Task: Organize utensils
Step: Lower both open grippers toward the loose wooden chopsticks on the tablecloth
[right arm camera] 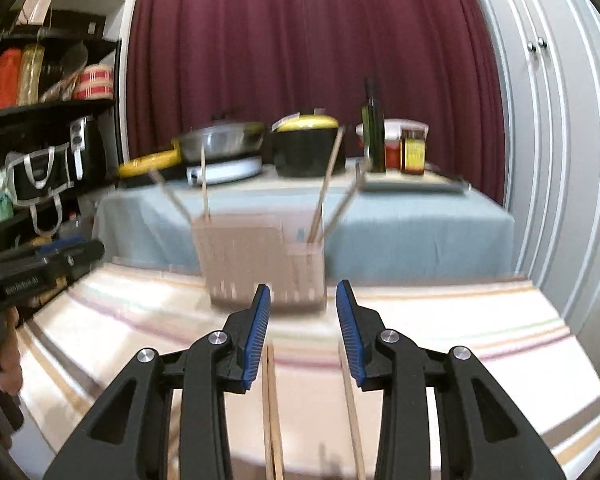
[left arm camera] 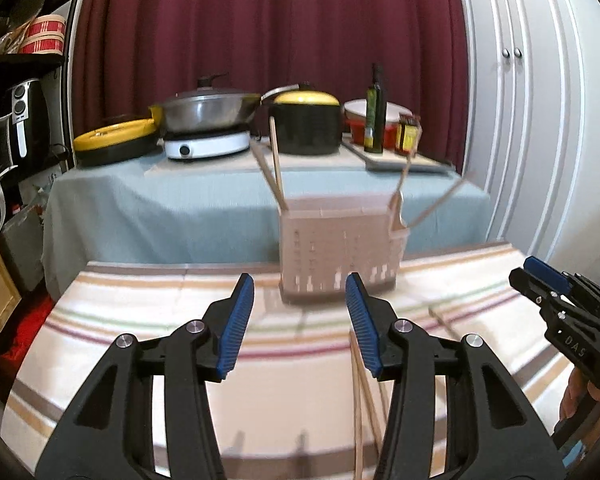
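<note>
Dark red curtains (left arm camera: 268, 20) hang behind a second table draped in pale blue cloth (left arm camera: 172, 200), which carries a lidded steel pan (left arm camera: 210, 110), a black pot with a yellow lid (left arm camera: 305, 124), an olive oil bottle (left arm camera: 375, 114) and a jar (left arm camera: 407, 136). Nearer, a striped cloth covers the tabletop (left arm camera: 140, 340). A pinkish slotted utensil holder (left arm camera: 340, 248) stands at its far edge, with several wooden sticks (left arm camera: 276, 160) leaning out of it at different angles; motion blur hides finer detail.

Loose chopsticks (right arm camera: 272, 408) lie flat on the striped cloth in front of the holder, running toward the near edge.

In its own view, the left gripper (left arm camera: 300, 320) hovers above the cloth with its blue-padded fingers apart and nothing between them; one chopstick shows just beside its right finger. The right gripper (right arm camera: 303, 330) also has its fingers apart and empty, with the loose chopsticks lying on the cloth below the gap. Each gripper appears at the edge of the other's view, held in a hand (right arm camera: 8, 364).
</note>
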Demonstrator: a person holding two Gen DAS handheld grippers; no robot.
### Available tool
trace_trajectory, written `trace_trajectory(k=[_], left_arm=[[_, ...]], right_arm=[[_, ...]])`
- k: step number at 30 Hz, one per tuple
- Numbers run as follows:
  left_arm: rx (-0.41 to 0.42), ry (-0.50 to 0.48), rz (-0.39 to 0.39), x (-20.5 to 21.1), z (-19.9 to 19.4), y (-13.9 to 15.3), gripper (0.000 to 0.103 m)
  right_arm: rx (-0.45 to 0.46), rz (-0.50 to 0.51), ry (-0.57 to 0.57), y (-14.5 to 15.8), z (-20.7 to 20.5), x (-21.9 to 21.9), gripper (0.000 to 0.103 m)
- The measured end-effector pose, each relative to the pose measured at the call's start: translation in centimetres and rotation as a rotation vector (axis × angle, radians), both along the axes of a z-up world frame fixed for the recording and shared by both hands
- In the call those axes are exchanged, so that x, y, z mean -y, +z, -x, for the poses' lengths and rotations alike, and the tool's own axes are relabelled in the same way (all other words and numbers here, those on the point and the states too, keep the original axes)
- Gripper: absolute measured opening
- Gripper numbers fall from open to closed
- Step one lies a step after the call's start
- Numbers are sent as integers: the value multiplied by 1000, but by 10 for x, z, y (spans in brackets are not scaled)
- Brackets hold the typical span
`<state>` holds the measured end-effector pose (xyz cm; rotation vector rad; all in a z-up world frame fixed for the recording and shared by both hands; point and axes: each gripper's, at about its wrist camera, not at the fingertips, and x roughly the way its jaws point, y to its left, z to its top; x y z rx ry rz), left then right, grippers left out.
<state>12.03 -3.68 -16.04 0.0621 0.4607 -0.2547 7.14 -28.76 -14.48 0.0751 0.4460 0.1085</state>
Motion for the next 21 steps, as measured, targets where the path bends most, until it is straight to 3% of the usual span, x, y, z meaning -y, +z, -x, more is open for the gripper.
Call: trace_trajectory(k=[10,21], left_arm=[[-119,-17,-33,-7,48,-62,47],[-204,-7,-39,-13,70,-101,47]], right_arm=[[-150,9,53,-66,50,-3,33],[-231,37,71,-100,71,-8,29]])
